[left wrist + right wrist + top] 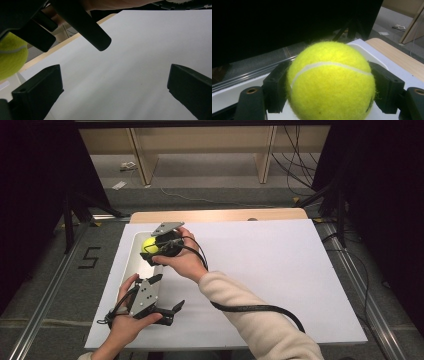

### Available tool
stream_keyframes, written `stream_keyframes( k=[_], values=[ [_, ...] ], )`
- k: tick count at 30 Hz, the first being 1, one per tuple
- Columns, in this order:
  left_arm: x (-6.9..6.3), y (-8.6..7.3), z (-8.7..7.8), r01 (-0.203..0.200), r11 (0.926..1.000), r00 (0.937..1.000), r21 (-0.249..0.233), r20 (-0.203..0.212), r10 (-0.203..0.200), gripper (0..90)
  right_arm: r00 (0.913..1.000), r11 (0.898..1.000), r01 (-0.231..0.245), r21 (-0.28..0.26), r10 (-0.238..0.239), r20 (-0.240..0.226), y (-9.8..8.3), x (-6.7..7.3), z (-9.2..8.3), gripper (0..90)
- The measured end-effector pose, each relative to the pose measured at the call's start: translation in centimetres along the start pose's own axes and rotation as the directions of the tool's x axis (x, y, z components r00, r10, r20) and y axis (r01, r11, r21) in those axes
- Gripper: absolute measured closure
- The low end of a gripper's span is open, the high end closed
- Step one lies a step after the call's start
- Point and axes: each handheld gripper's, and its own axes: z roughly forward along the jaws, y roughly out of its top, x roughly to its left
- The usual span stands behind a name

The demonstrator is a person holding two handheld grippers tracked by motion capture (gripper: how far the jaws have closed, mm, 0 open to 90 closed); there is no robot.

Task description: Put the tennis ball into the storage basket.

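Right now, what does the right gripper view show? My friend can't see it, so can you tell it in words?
A fuzzy yellow tennis ball is squeezed between the two black jaws of the right tongs, one jaw on each side. Under and behind it is a white tray on the white table, and the background is dark.

one tennis ball (329, 82), one white tray (134, 255), two hand-held grippers

The right gripper (151, 251) hangs over the white tray (134, 251), jaws clamped on the tennis ball (150, 245). The left gripper (169, 311) rests just beside that tray's near end, jaws spread wide with nothing between them.
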Motion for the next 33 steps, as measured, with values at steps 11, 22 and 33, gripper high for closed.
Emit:
stream_keyframes(
  k=[11,22,33],
  values=[
    [0.0,0.0,0.0,-0.002,1.0000,1.0000,0.000,0.002,0.002,0.0,1.0000,1.000,-0.003,0.005,0.003,-0.004,0.0,0.0,0.3,26.6],
    [0.0,0.0,0.0,-0.001,1.0000,1.0000,-0.001,0.001,0.001,0.0,0.9999,1.000,0.000,0.014,0.001,-0.012,0.2,0.1,0.8,26.6],
    [0.0,0.0,0.0,0.002,1.0000,1.0000,-0.004,0.001,-0.002,0.0,0.9999,1.000,-0.004,0.016,0.004,-0.015,0.2,0.2,1.1,26.6]
  ],
)
